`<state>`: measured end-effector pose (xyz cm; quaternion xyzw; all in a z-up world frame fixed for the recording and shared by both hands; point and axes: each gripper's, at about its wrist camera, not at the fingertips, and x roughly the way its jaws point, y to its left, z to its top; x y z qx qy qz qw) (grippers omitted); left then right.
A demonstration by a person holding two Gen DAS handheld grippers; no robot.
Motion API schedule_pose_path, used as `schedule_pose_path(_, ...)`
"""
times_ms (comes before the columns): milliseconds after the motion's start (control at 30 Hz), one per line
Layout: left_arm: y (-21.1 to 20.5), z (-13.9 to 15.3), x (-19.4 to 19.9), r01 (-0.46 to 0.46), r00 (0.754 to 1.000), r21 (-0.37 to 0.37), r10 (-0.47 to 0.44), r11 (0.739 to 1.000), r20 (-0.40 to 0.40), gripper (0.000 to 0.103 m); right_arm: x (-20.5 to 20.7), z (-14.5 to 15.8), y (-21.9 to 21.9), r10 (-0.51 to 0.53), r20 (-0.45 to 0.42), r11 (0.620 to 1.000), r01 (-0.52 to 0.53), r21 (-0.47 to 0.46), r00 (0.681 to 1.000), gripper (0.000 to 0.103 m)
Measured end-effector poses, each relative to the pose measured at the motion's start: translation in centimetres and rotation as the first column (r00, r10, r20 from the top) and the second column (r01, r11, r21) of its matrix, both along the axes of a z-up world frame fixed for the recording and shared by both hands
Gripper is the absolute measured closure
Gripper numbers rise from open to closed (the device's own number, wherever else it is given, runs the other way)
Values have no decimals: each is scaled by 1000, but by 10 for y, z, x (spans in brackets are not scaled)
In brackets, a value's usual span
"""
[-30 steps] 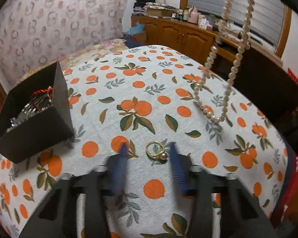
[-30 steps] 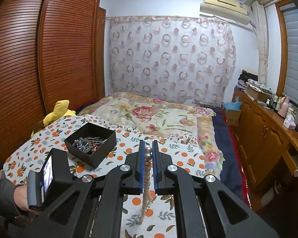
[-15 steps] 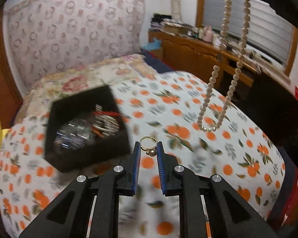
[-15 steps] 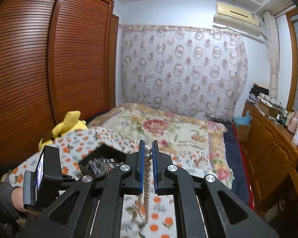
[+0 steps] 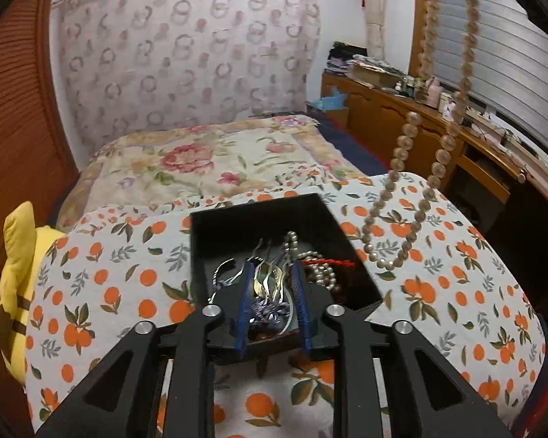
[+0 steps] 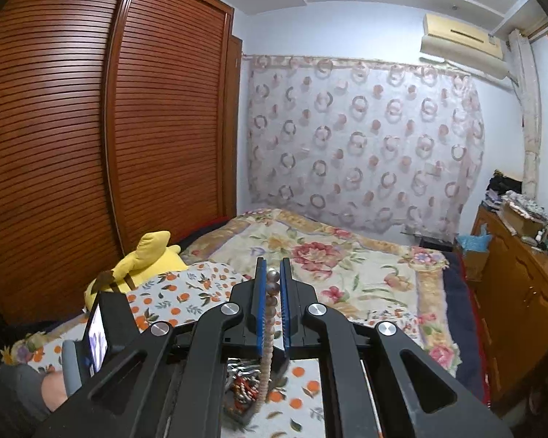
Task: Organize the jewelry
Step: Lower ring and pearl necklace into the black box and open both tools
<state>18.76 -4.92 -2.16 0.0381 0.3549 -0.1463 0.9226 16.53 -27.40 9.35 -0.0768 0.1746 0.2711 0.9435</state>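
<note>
Since our left gripper [image 5: 272, 292] fingers have just parted over the black box [image 5: 350, 244], dropping the ring, our right gripper [image 6: 273, 304] pinches the pearl necklace [image 5: 402, 168] clear.

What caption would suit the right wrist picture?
Right gripper pinching a pearl necklace that dangles toward the jewelry box on an orange-print tablecloth.

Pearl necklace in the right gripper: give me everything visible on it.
The pearl necklace is a long loop of round, cream, glossy beads that look like pearls. Its top is pinched between the blue pads of the right gripper, whose jaws are shut on a few beads. The rest hangs free in two strands that meet at the bottom, beside the black box of jewelry and above the orange-print tablecloth; whether it touches either is unclear.
</note>
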Motion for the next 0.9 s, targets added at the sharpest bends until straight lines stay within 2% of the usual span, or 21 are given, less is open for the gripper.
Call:
schedule_pose_path(33,3,-2,-2,-8,1000,-3,8,1000,2,80,4,-2,5,5,-9,1000,-5,0,1000,95)
schedule_pose_path(100,8,-3,-6,-22,1000,-10,22,1000,8,69,9,-6,12,13,-22,1000,-13,-1,1000,95)
schedule_pose_path(300,29,0,-29,-75,996,-24,76,997,43,46,21,-35,24,28,-100,1000,-28,4,995,95)
schedule_pose_path(433,40,8,-49,-118,989,-15,119,993,86,30,27,-55,36,38,-143,999,-37,9,989,95)
schedule_pose_path(600,48,18,-67,-156,980,-5,156,988,121,13,26,-65,47,45,-168,999,-45,6,985,93)
schedule_pose_path(633,49,20,-70,-161,979,-4,160,987,128,12,24,-67,48,44,-172,999,-44,7,984,81)
schedule_pose_path(667,50,22,-73,-166,977,-3,165,986,135,10,21,-69,47,37,-171,999,-36,8,985,58)
schedule_pose_path(733,51,25,-81,-181,973,-4,179,983,147,8,10,-74,42,14,-154,1000,-12,10,988,38)
schedule_pose_path(900,52,29,-97,-215,963,1,212,977,167,8,-24,-92,23,-49,-154,999,51,6,987,36)
